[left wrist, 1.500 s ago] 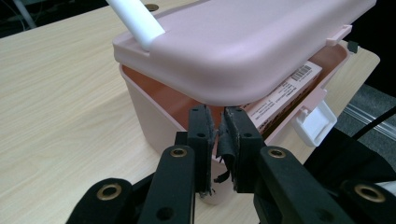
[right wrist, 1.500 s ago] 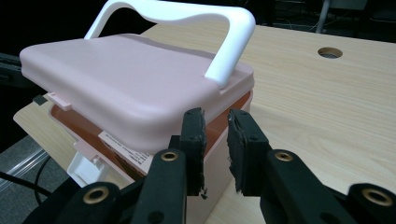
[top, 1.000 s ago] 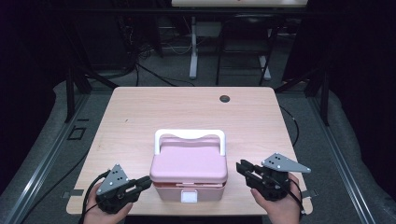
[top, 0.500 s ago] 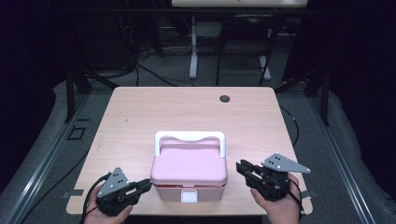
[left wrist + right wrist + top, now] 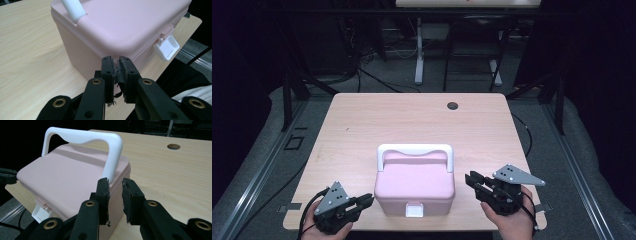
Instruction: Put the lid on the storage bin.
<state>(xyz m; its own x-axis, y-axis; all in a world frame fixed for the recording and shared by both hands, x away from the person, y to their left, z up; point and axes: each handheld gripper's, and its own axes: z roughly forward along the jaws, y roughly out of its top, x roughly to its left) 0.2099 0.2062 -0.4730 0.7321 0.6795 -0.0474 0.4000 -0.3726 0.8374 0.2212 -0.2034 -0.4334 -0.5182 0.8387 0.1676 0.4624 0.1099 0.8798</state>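
The left gripper (image 5: pixel 365 201), black with a grey three-cornered plate on top, sits at the near left corner of the table with its jaws drawn to a narrow slit and nothing caught between them; in the left gripper view (image 5: pixel 116 61) its tips point at the lower near corner of the box, very close to the wall, though I cannot tell whether they touch it. The right gripper (image 5: pixel 471 178) rests in the person's right hand (image 5: pixel 510 224) on the other side, its jaws parted a little wider, a clear gap with nothing in it; they have just been easing open. In the right gripper view (image 5: pixel 115 182) those tips aim at the box's right side, just beside it. Between the two stands the pale pink plastic box with rounded corners (image 5: pixel 414 183), lid down, near the front edge of the light wooden table (image 5: pixel 412 120). Its white arched handle (image 5: pixel 415 150) stands upright at the back, and a white latch tab (image 5: pixel 414 209) hangs at the front. I can read no brand, label or writing on it. A dark round hole (image 5: pixel 453 105) marks the table's far side.
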